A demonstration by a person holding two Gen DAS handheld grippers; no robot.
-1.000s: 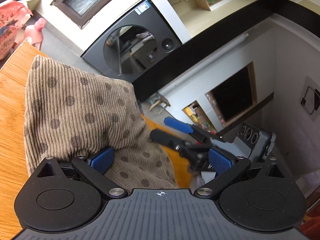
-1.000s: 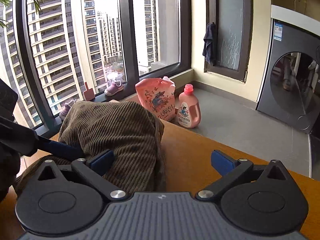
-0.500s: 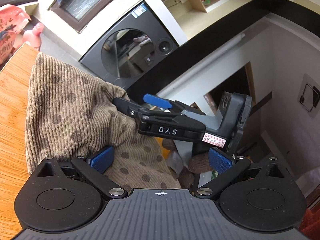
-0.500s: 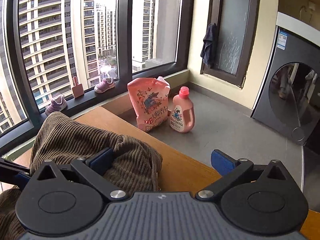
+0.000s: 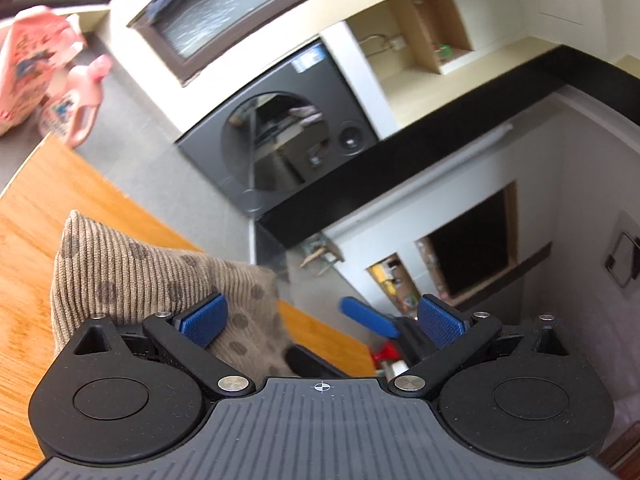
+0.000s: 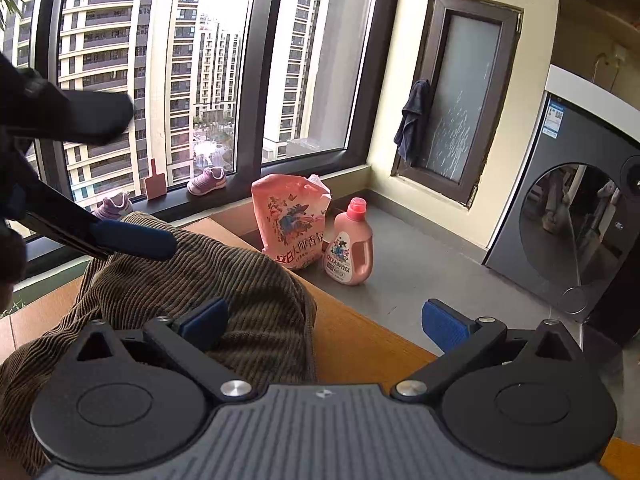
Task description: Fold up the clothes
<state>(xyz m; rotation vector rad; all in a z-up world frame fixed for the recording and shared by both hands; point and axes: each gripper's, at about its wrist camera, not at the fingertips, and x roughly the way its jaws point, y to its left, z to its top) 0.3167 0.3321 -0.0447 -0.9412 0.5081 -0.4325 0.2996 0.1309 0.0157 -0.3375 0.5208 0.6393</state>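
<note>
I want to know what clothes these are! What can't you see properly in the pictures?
- Brown corduroy garment: right wrist view, its near part is hidden behind the right gripper; shirt or trousers, cannot tell.
- Same garment, left wrist view: the left gripper covers its lower edge.
- Pink pouch, left wrist view: blurred and cut off by the left edge.
- Washing machine, right wrist view: cut off by the right edge.

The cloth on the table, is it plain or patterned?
Patterned: tan ribbed cloth with darker round dots, clearest in the left wrist view.
</note>
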